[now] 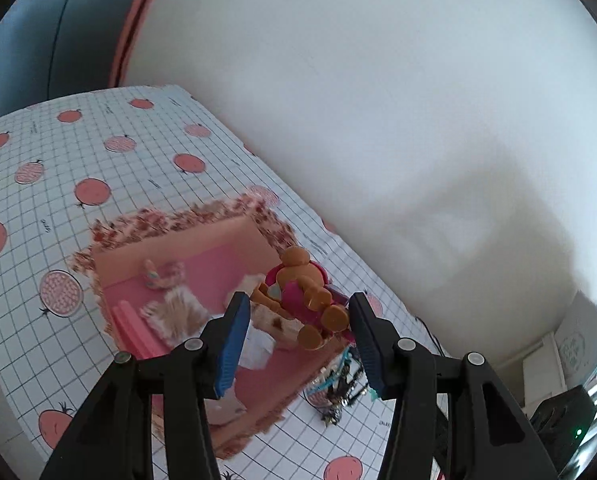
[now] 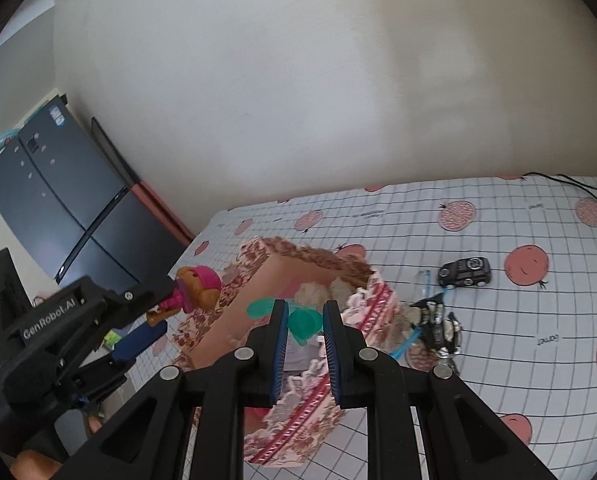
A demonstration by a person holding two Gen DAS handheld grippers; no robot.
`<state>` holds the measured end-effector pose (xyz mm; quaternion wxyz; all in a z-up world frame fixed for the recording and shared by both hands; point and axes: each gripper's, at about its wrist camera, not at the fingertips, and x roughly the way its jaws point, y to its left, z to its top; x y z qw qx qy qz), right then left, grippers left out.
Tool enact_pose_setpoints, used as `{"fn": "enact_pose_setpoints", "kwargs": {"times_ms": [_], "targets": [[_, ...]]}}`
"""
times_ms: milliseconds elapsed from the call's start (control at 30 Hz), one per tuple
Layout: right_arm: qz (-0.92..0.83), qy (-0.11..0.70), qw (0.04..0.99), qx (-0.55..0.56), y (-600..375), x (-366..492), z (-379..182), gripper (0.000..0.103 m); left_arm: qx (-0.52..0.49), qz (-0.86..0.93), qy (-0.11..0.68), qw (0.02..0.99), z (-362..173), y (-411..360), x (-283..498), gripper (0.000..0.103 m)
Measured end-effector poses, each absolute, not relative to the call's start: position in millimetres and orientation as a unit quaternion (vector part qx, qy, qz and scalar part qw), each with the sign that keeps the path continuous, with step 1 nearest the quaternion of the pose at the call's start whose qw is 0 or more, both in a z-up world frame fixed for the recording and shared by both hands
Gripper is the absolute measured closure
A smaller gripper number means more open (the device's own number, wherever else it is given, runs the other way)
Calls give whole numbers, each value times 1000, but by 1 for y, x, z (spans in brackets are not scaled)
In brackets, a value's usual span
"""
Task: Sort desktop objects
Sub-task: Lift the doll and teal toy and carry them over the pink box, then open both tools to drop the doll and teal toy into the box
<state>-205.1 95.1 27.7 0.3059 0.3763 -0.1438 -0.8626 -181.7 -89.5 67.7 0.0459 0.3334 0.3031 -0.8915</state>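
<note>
My left gripper (image 1: 298, 312) tilts down over the pink box (image 1: 186, 248), its jaws clamped on a glossy orange-and-magenta toy figure (image 1: 298, 292) above the box's near corner. My right gripper (image 2: 305, 322) angles down over the same box, jaws nipping a thin translucent green plastic piece (image 2: 304, 322). On the gridded bench (image 2: 498, 320) right of the box lie a small black toy car (image 2: 465, 272) and a dark, spiky robot toy (image 2: 438, 330).
</note>
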Motion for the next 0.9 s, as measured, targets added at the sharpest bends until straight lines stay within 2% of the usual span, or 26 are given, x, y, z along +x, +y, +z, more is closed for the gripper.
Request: {"fn": "enact_pose_setpoints", "kwargs": {"times_ms": [567, 900], "targets": [[-856, -125, 343, 366, 57, -192, 36, 84, 303, -887, 339, 78, 76, -139, -169, 50], [-847, -105, 342, 394, 41, -198, 14, 84, 325, -877, 337, 107, 56, -141, -176, 50]]}}
